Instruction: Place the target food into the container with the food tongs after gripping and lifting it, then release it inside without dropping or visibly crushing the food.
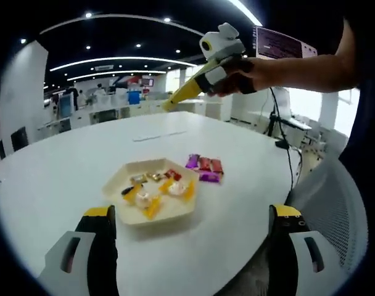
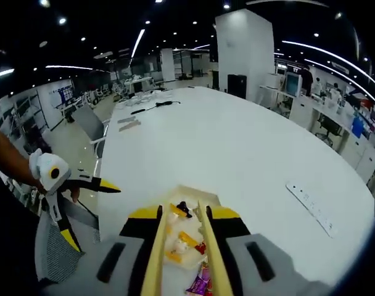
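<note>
wrapped sweets in a pale tray, tongs held above

the left gripper point(image 1: 190, 246) sits nearest in the left gripper view, its two black-and-yellow jaws spread wide apart with nothing between them. just past them lies the tray point(image 1: 129, 213), a shallow, cream-coloured, many-sided container with a smooth raised rim, resting on the white surface point(image 1: 64, 166). inside it are small wrapped candies point(image 1: 158, 191): glossy twists in yellow, white, red, gold and one dark piece, lying loosely together; the exact count is hard to tell, roughly seven or eight. just beside the tray's far right edge, on the surface, lies a group of four loose sweets point(image 1: 205, 168), in purple and red shiny wrappers, touching one another.

in the right gripper view the right gripper point(image 2: 187, 259) clamps a pair of food tongs point(image 2: 155, 253), two long, flat, tan-yellow arms that run forward over the tray point(image 2: 203, 198); the jaws are closed onto the arms. the tong tips stand slightly apart above the candies point(image 2: 182, 243) and hold nothing.

higher and farther off in the left gripper view, a gloved hand point(image 1: 237, 74) holds the right gripper up, and the tongs point(image 1: 182, 94) point away over the surface.

the surface is wide, rounded, matte white and smooth. beyond it is an open office with ceiling light strips.
</note>
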`<state>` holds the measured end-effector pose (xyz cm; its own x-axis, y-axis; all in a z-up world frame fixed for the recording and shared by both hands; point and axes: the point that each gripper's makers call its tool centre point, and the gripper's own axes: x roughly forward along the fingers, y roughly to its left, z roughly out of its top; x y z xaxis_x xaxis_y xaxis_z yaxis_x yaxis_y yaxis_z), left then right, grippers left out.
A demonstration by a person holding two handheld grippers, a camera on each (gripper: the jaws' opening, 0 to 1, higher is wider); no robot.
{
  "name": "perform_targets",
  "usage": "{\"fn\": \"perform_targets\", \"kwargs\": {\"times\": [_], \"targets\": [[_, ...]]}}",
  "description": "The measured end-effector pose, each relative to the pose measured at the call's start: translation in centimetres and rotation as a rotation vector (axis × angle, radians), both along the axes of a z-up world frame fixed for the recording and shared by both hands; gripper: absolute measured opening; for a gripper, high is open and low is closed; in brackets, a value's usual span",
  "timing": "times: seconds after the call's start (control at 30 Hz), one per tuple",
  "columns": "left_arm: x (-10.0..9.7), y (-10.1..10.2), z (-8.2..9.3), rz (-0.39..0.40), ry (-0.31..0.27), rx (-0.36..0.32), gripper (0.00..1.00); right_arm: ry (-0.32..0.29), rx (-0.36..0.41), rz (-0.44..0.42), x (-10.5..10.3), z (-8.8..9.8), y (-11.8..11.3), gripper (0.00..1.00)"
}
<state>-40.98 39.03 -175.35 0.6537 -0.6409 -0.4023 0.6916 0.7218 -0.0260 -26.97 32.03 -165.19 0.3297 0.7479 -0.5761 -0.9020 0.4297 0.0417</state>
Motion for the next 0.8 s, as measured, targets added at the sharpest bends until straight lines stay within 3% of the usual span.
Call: {"fn": "perform_targets", "kwargs": {"times": [0.13,0.23,0.27,0.4,0.67,0.8], "targets": [[-0.4,0.6,-2.0,-0.007,0.047,0.098,0.99,-0.002,-0.010,-0.004,-0.2,0.3,-1.3,0.27],[-0.4,-0.4,-0.3,-0.035,-0.039,0.053,0.99,0.014,-0.017,-0.013,-0.6,0.2,-2.4,0.27],[-0.5,-0.3,-0.4,-0.035,-0.041,0.060,0.99,0.016,-0.022,-0.016,-0.7,0.1,-2.8,0.27],[-0.9,-0.6,-1.1,-0.050,0.008,0.057,0.99,0.011,-0.022,-0.035,-0.8,-0.1,-4.4,0.26],[-0.5,0.4,-2.0,-0.013,0.031,0.089,0.99,0.025,-0.010,-0.051,-1.0,-0.4,-7.0,0.26],[-0.7,0.0,-1.7,-0.022,0.052,0.050,0.99,0.011,-0.010,-0.040,-1.4,0.2,-7.9,0.26]]}}
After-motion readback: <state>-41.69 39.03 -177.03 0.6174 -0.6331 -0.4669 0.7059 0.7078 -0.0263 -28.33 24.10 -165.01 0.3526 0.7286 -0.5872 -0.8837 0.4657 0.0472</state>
